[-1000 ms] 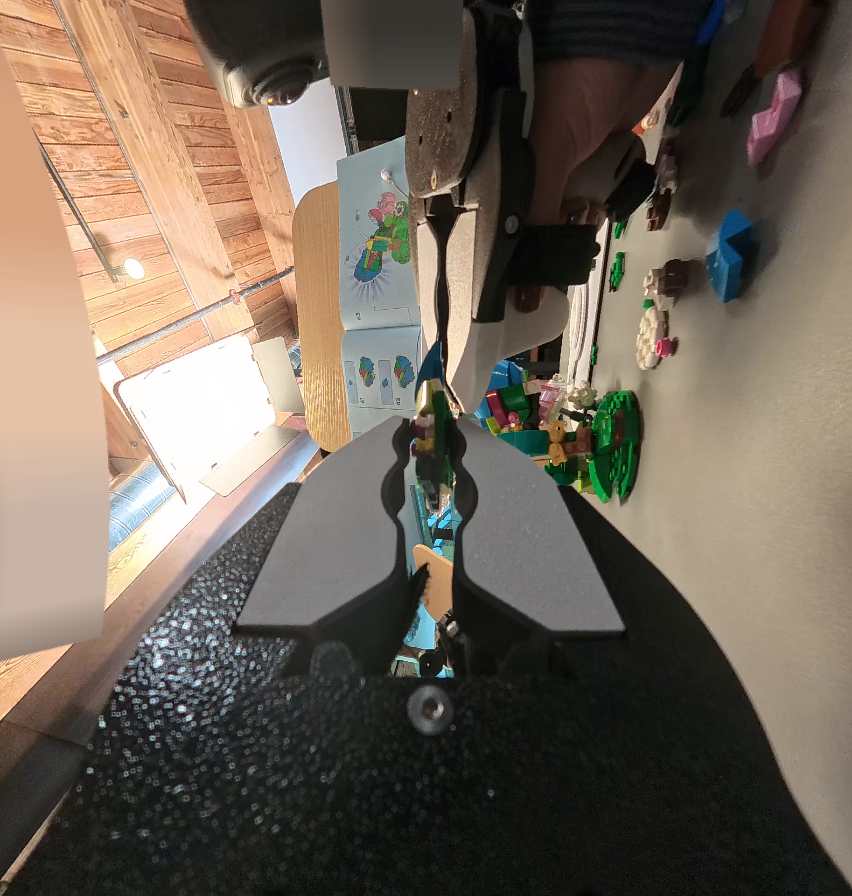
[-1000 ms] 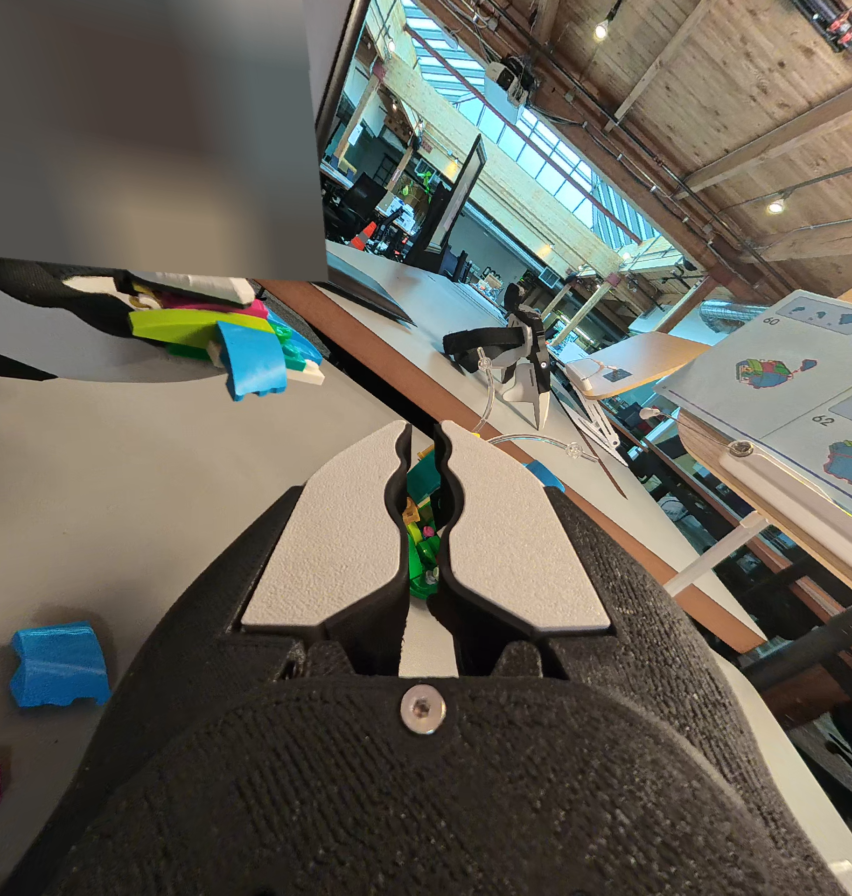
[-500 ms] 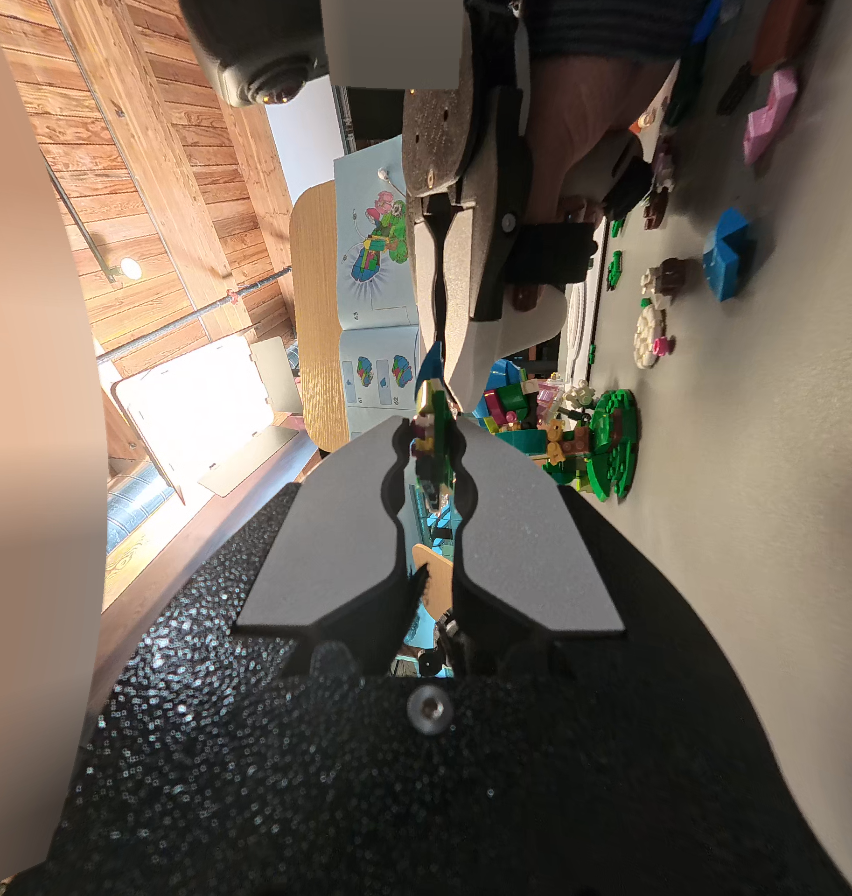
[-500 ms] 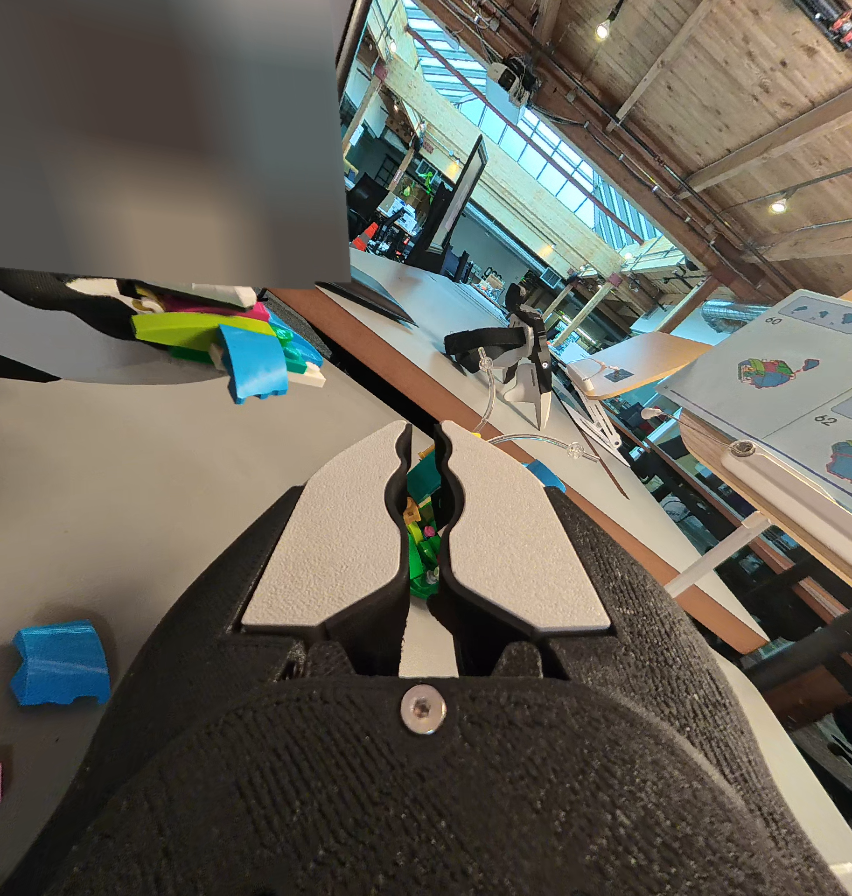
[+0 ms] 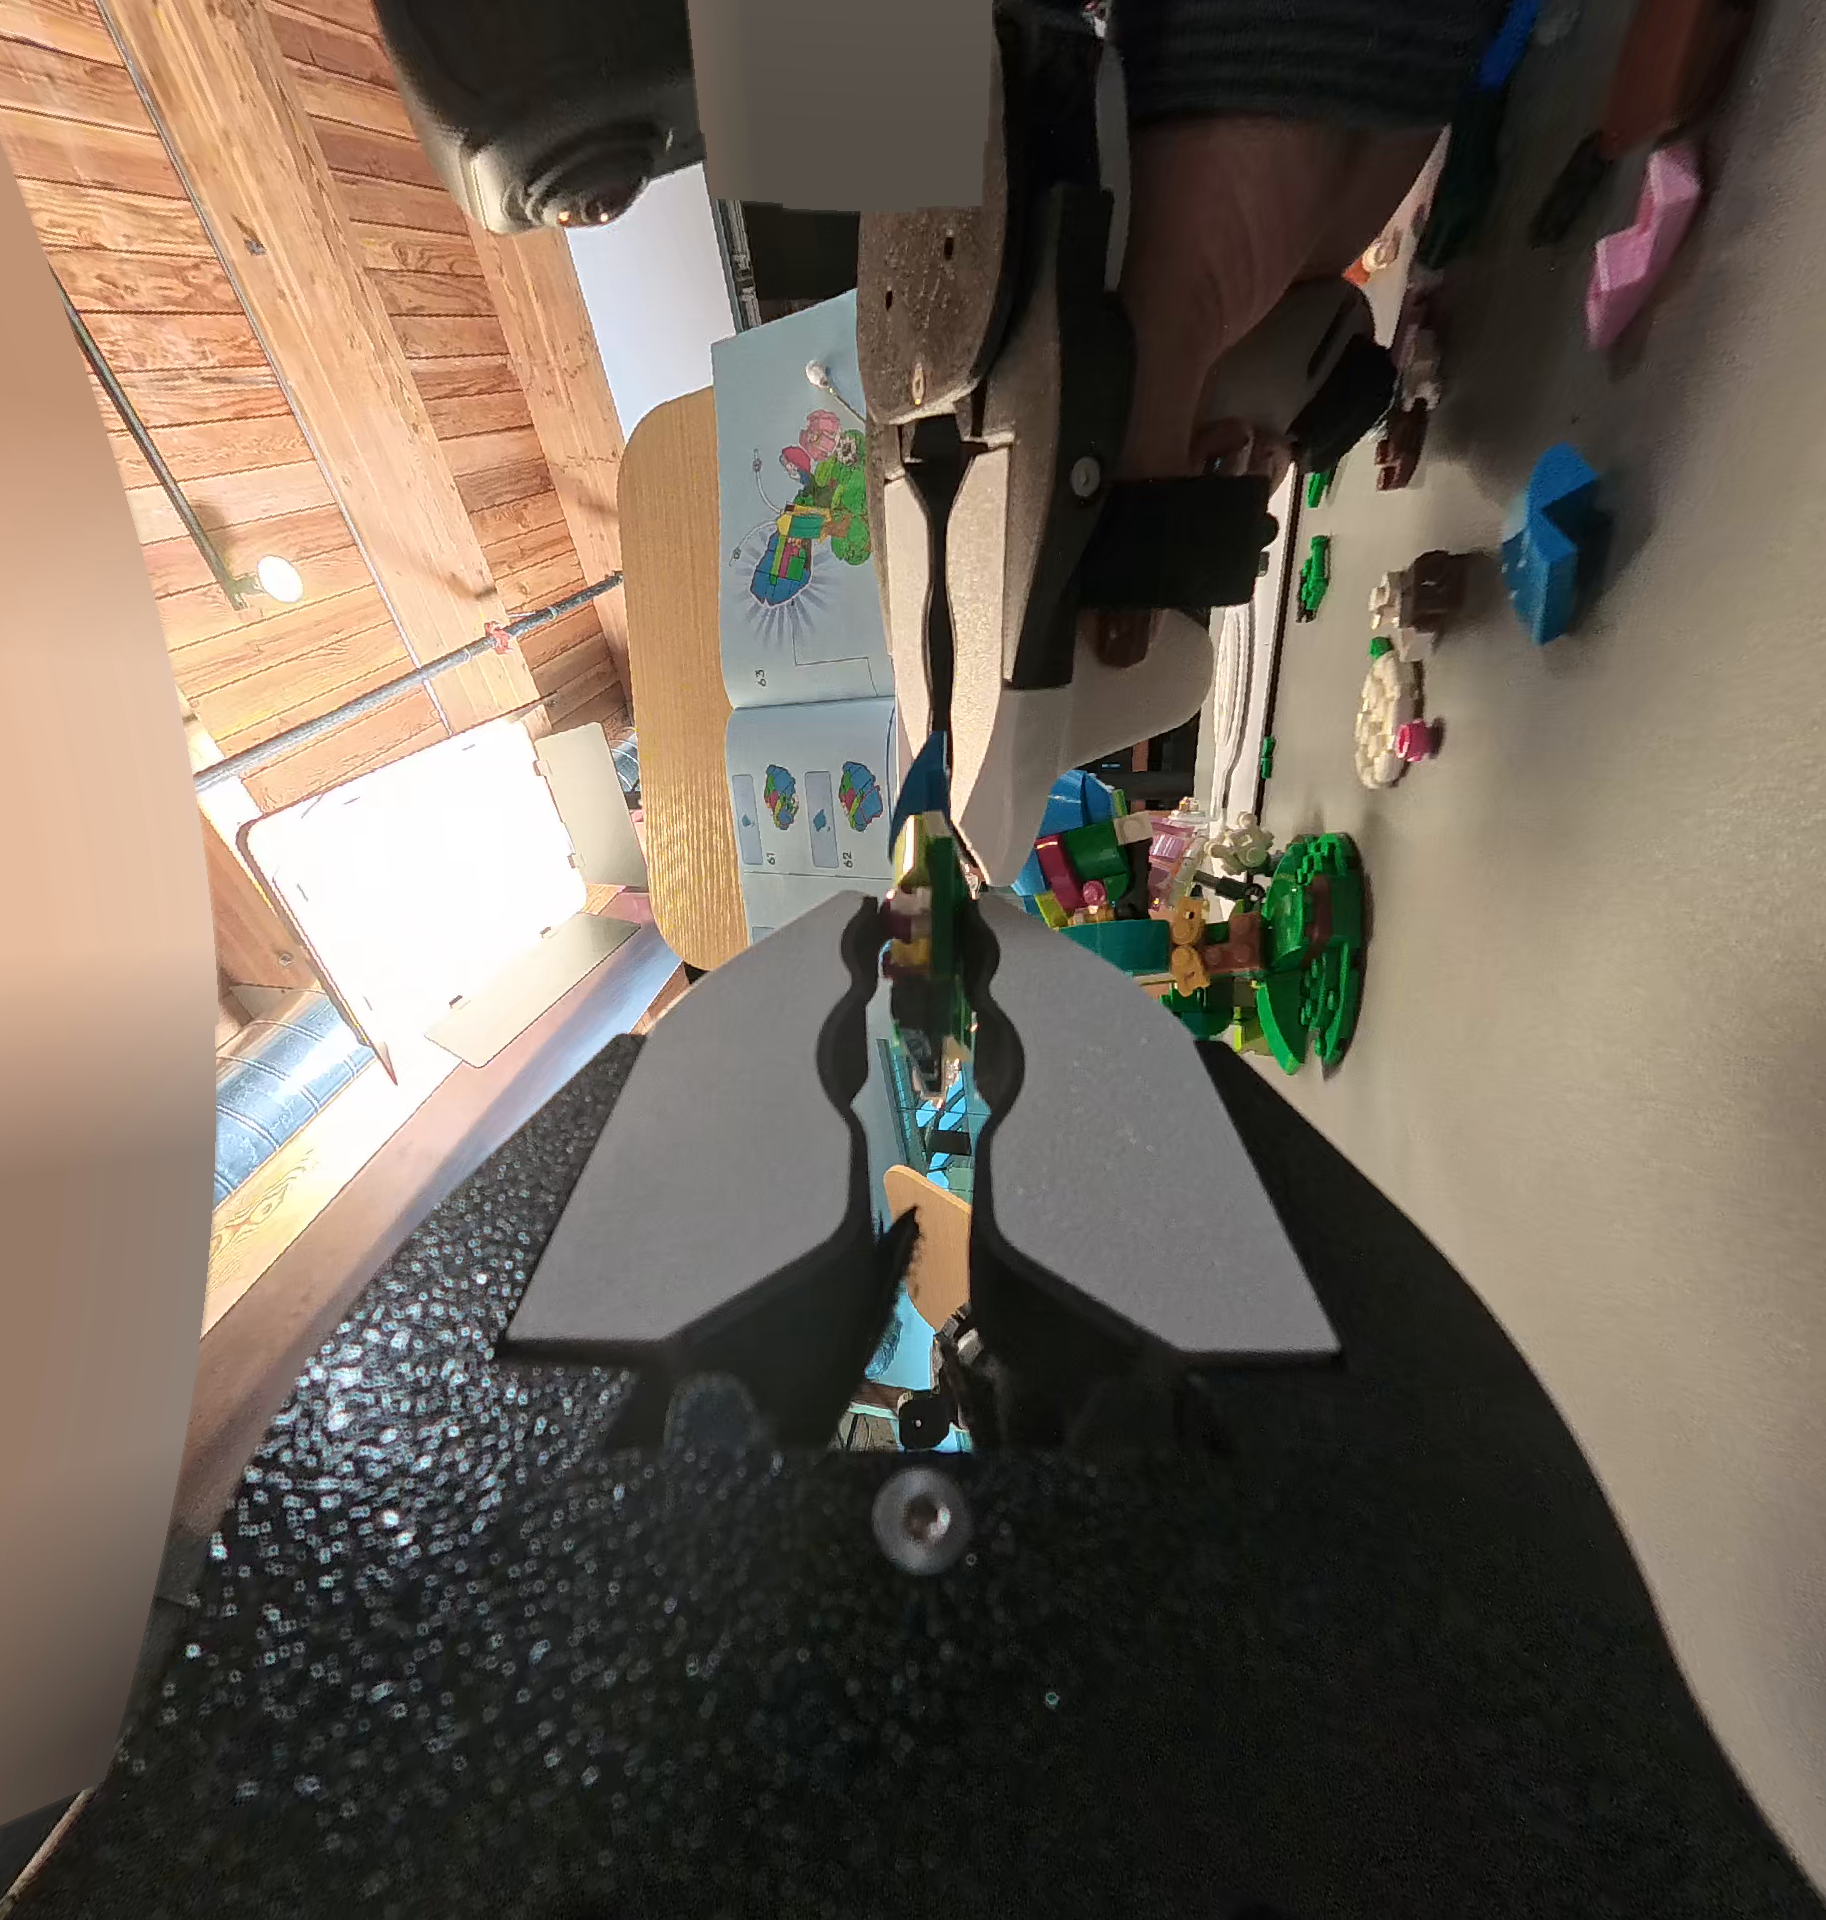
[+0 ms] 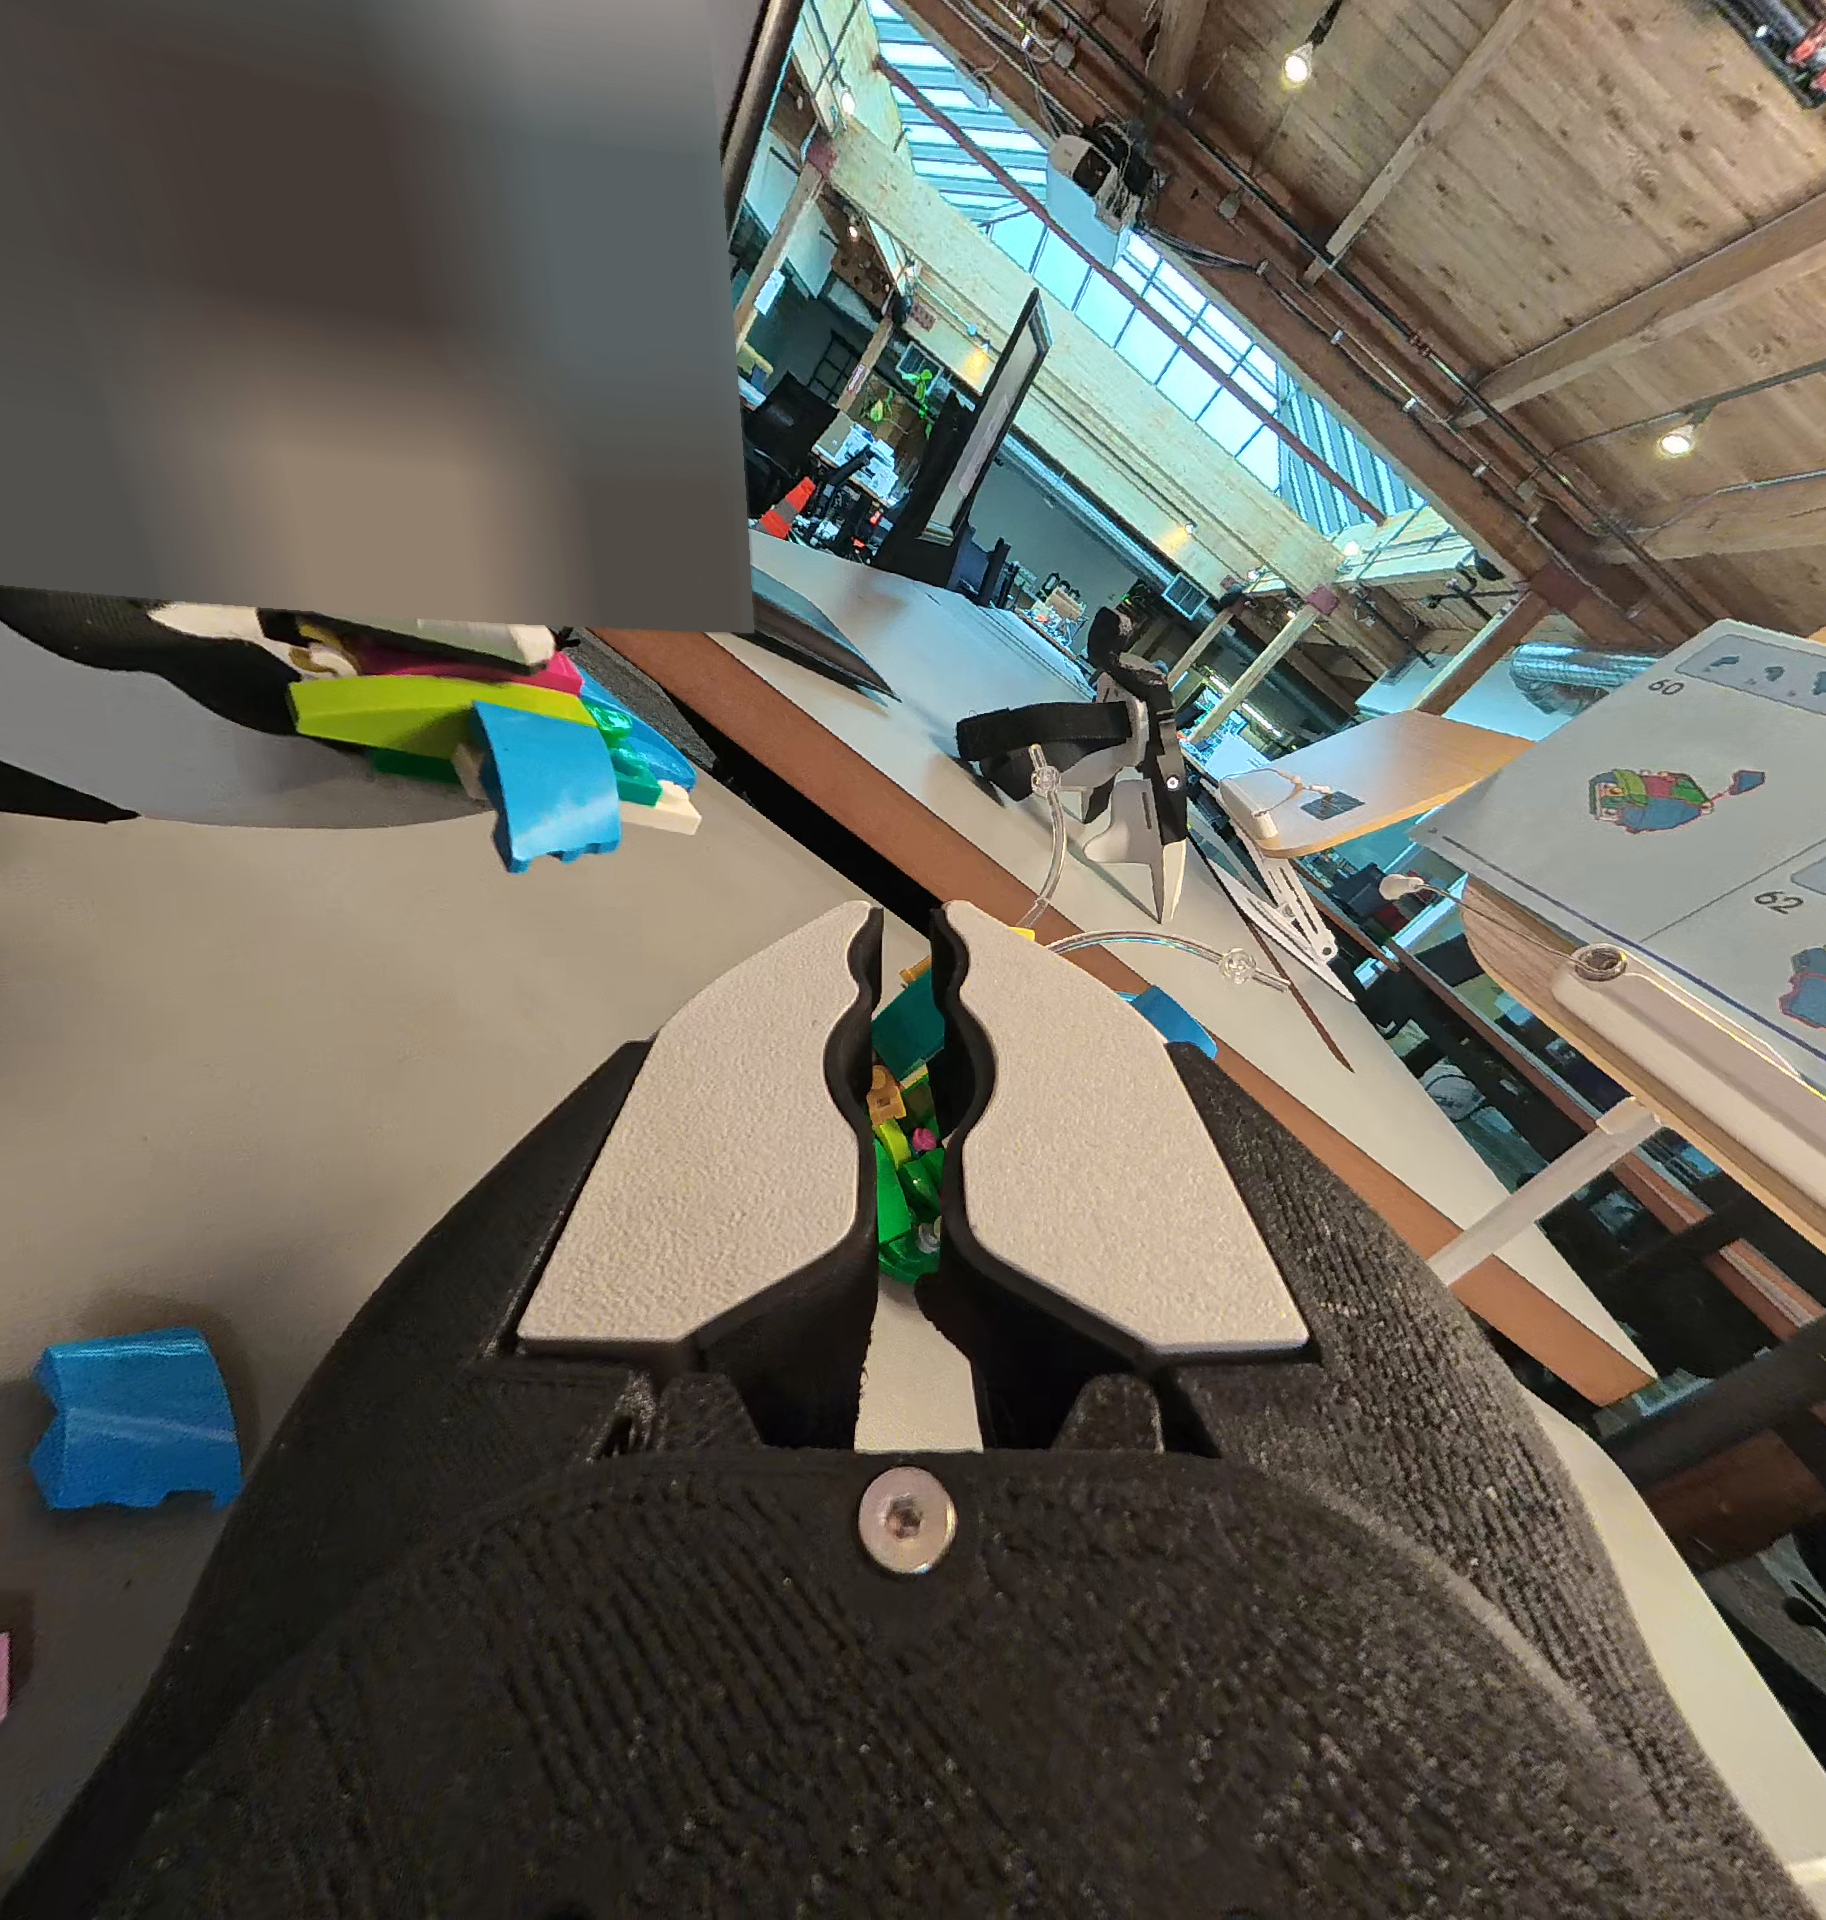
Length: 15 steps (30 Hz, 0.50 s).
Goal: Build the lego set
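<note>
My left gripper has dark grey fingers and is shut on a small lego sub-assembly of green, yellow and magenta parts, held in the air. The right wrist view shows that sub-assembly at the upper left, with a blue curved piece on its end. My right gripper has white fingers, shut with a narrow gap and nothing seen between them. In the left wrist view its tip is right beside the sub-assembly. The main build on a round green plate stands on the grey table.
Loose pieces lie on the table: a blue curved block, a pink block, a white round plate and a brown piece. The open instruction booklet stands beyond the build. A spare gripper lies on a far table. There is about 7 cm between the tips of the two grippers.
Almost nothing. Both views have shifted very slightly; both grippers keep the same state and stay close together.
</note>
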Motion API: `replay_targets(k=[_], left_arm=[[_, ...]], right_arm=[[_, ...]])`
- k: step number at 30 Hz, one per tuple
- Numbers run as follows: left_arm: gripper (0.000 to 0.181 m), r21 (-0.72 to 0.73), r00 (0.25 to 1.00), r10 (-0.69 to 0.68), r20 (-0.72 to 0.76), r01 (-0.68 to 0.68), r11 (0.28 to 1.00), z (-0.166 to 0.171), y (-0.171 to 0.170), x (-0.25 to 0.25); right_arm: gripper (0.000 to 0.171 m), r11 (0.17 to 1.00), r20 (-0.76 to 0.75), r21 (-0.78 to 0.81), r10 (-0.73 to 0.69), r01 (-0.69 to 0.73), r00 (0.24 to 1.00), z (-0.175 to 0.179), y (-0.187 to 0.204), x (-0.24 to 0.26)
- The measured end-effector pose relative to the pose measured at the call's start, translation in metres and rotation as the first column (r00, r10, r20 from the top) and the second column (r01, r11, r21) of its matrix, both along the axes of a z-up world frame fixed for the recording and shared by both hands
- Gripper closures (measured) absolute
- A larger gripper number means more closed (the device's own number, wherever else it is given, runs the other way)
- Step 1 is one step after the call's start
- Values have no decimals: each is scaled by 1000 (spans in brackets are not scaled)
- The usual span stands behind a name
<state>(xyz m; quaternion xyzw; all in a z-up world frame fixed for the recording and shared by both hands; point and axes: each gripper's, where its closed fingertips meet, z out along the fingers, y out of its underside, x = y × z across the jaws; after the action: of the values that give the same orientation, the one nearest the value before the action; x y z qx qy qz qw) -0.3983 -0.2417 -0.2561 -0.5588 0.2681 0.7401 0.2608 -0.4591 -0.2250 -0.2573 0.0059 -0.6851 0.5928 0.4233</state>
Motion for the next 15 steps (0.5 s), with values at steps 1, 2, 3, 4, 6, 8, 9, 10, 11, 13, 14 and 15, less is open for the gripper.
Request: replay_targets(k=[1,2,3,4,6,8,9,10,11,13,14,15], left_arm=[[167,0,1000,0,0,0,1000,0,0,0],[167,0,1000,0,0,0,1000,0,0,0],[167,0,1000,0,0,0,1000,0,0,0],[167,-1,1000,0,-1,0,1000,0,0,0],[167,0,1000,0,-1,0,1000,0,0,0],[167,-1,1000,1,-2,-1,1000,0,0,0],[167,0,1000,1,-2,-1,1000,0,0,0],[167,0,1000,1,-2,-1,1000,0,0,0],[167,0,1000,1,-2,-1,1000,0,0,0],[167,0,1000,1,-2,-1,1000,0,0,0],[167,0,1000,1,-2,-1,1000,0,0,0],[167,0,1000,1,-2,-1,1000,0,0,0]], right_arm=[[165,1000,0,0,0,0,1000,0,0,0],[165,1000,0,1,0,0,1000,0,0,0],[165,1000,0,1,0,0,1000,0,0,0],[165,1000,0,1,1,-1,1000,0,0,0],[165,1000,1,1,1,-1,1000,0,0,0],[165,1000,0,1,2,-2,1000,0,0,0],[165,1000,1,1,2,-2,1000,0,0,0],[164,1000,1,1,2,-2,1000,0,0,0],[164,1000,0,1,2,-2,1000,0,0,0],[164,1000,1,2,2,-2,1000,0,0,0],[164,1000,0,2,2,-2,1000,0,-1,0],[164,1000,0,3,3,-3,1000,0,-1,0]])
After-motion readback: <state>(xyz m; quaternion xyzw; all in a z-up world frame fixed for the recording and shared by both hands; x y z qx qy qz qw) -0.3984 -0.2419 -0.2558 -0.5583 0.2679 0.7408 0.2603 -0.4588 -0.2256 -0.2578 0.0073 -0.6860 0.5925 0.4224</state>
